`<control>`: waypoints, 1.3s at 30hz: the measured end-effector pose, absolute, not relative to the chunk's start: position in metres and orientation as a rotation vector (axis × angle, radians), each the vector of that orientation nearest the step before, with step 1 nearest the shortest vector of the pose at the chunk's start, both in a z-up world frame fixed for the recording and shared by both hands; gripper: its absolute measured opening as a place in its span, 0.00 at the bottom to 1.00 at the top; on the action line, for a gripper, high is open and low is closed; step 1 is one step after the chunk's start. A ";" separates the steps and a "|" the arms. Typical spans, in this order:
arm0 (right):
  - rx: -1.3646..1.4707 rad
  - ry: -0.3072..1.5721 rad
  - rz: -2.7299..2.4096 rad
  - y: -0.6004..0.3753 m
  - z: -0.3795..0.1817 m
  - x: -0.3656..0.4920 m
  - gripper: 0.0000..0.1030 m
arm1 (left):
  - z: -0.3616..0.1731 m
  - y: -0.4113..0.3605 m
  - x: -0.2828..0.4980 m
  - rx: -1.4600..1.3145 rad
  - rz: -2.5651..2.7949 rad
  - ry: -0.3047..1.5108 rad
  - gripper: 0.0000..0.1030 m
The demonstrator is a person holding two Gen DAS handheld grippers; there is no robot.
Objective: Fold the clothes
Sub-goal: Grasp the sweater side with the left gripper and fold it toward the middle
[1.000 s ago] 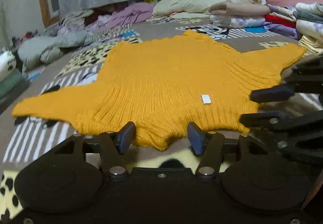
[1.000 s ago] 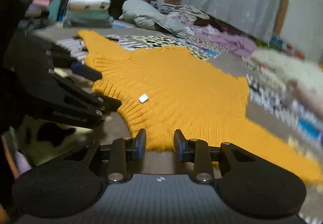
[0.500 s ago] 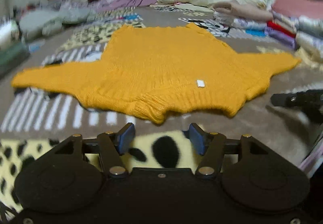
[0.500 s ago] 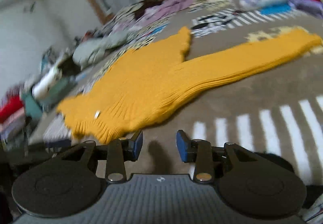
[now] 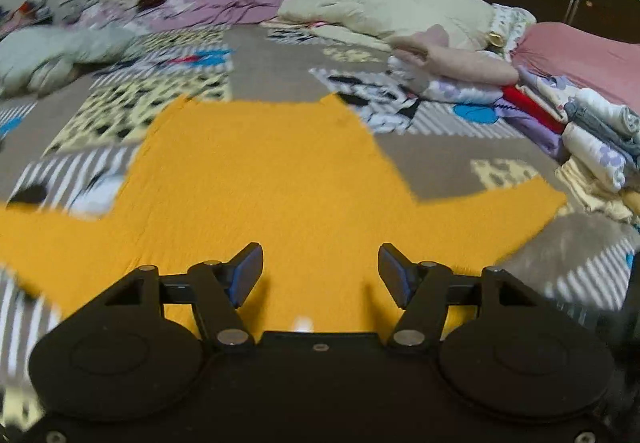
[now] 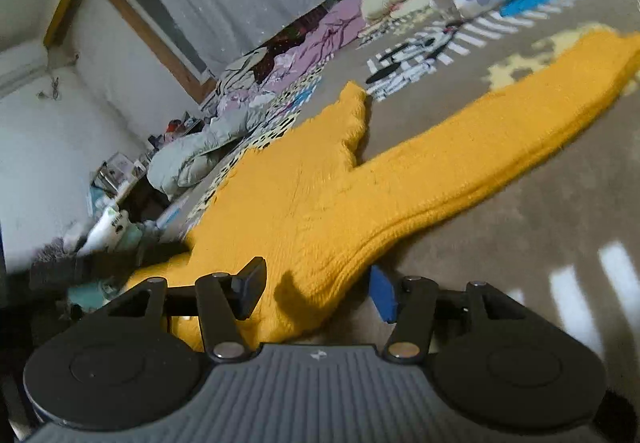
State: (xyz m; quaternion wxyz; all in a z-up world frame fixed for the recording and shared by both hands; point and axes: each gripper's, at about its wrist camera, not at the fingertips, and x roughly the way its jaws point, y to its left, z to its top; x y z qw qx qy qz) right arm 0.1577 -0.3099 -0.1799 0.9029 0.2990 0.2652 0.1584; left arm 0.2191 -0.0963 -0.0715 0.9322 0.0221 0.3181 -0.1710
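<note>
Mustard-yellow knit sweater (image 5: 280, 183) lies spread flat on the patterned bedspread (image 5: 272, 59), sleeves out. The left gripper (image 5: 320, 273) hangs spread wide above its body; the right gripper (image 6: 318, 289), also wide apart, straddles a ribbed edge near one sleeve. Beyond, folded clothes (image 5: 592, 139) are stacked beside a cream quilt (image 5: 392, 9).

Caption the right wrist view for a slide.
Open right gripper straddles the near edge of a yellow sweater spread on a patterned bedspread.
</note>
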 end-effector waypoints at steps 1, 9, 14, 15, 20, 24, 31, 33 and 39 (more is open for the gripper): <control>0.600 0.543 0.327 -0.308 -0.179 0.160 0.54 | -0.069 -0.107 0.232 0.056 -0.351 0.652 0.61; 0.516 0.522 0.311 -0.304 -0.176 0.171 0.46 | -0.065 -0.182 0.332 0.137 -0.343 0.710 0.61; 0.489 0.516 0.318 -0.303 -0.175 0.172 0.46 | -0.081 -0.210 0.377 0.227 -0.306 0.736 0.49; 0.487 0.516 0.320 -0.304 -0.175 0.172 0.45 | -0.084 -0.214 0.385 0.238 -0.302 0.745 0.47; 0.487 0.520 0.324 -0.305 -0.174 0.172 0.41 | -0.103 -0.232 0.414 0.283 -0.291 0.811 0.42; 0.470 0.510 0.324 -0.303 -0.171 0.173 0.36 | -0.114 -0.242 0.426 0.318 -0.277 0.850 0.40; 0.373 0.440 0.341 -0.292 -0.154 0.169 0.21 | -0.108 -0.227 0.434 0.292 -0.282 0.856 0.09; 0.310 0.417 0.344 -0.283 -0.150 0.167 0.19 | -0.103 -0.218 0.436 0.251 -0.300 0.857 0.09; 0.126 0.355 0.389 -0.249 -0.138 0.159 0.16 | -0.089 -0.182 0.440 0.095 -0.339 0.843 0.09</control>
